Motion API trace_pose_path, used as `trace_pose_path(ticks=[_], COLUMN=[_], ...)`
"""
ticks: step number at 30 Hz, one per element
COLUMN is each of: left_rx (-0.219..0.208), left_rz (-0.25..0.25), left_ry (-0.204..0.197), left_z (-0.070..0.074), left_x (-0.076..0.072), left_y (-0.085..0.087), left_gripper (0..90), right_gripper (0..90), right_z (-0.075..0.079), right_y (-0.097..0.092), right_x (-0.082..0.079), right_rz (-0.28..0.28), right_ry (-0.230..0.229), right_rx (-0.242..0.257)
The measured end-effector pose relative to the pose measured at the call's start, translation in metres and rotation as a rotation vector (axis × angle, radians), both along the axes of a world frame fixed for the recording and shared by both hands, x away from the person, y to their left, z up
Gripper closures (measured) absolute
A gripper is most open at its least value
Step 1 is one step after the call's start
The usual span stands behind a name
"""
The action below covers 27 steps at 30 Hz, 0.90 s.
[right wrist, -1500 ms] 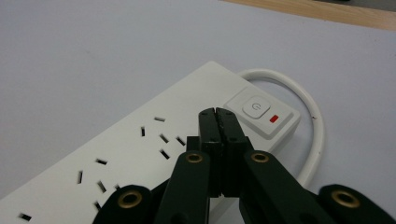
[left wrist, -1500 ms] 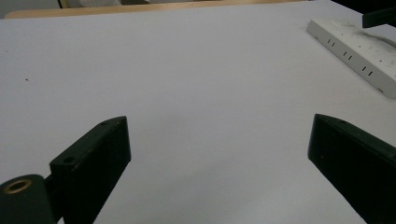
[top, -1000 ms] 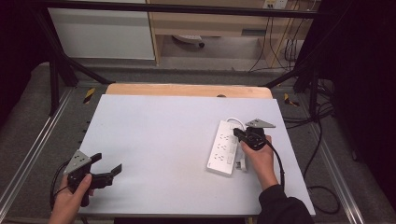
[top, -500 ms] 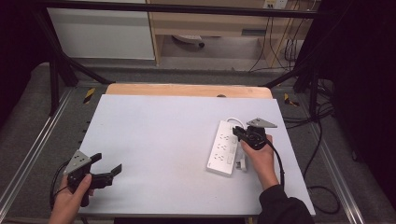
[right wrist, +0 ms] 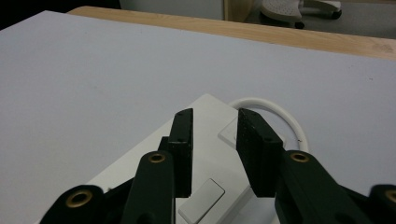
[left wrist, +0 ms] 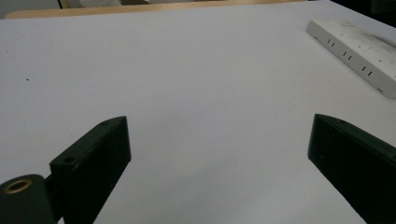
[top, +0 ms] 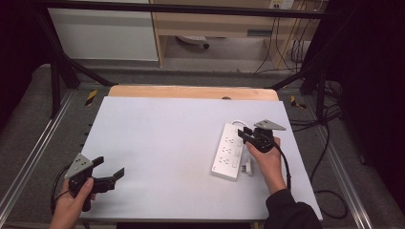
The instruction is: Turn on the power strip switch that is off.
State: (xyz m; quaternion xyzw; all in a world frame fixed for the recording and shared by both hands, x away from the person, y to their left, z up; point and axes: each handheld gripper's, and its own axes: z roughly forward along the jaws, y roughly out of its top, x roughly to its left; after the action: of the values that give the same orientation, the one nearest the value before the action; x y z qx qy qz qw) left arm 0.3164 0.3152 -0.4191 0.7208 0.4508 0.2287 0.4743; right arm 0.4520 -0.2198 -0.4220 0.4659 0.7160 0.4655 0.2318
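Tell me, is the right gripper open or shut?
Open: the right gripper has just been opening, nothing between its jaws, over the power strip.

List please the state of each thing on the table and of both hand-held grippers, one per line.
Power strip: lying flat on the white table, sockets up and empty.
White cable: curled at the strip's far end.
White plug: lying on the table beside the strip.
Right hand-held gripper: just above the strip, jaws just been opening, narrow gap, nothing between them.
Left hand-held gripper: jaws wide open, empty, far from the strip.
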Motion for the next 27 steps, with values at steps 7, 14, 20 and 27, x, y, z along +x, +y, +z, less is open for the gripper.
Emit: trace_pose_path(ticks=[7,14,20,27], left_rx=[0.001,0.001,0.003,0.003], left_rz=[0.000,0.001,0.001,-0.001], left_ry=[0.001,0.001,0.003,0.003], left_z=[0.000,0.000,0.000,0.000], left_x=[0.000,0.000,0.000,0.000], left_y=[0.000,0.000,0.000,0.001], left_gripper=[5.9,5.9,5.9,5.9], right_gripper=[58.6,48.8,43.4,38.3], right_z=[0.004,0.011,0.016,0.021], right_y=[-0.001,-0.003,-0.003,-0.005], right_x=[-0.001,-0.001,-0.002,-0.003], right_rz=[-0.009,-0.027,-0.029,-0.033], right_ry=[-0.010,-0.016,-0.019,-0.019], right_rx=[0.016,0.024,0.035,0.043])
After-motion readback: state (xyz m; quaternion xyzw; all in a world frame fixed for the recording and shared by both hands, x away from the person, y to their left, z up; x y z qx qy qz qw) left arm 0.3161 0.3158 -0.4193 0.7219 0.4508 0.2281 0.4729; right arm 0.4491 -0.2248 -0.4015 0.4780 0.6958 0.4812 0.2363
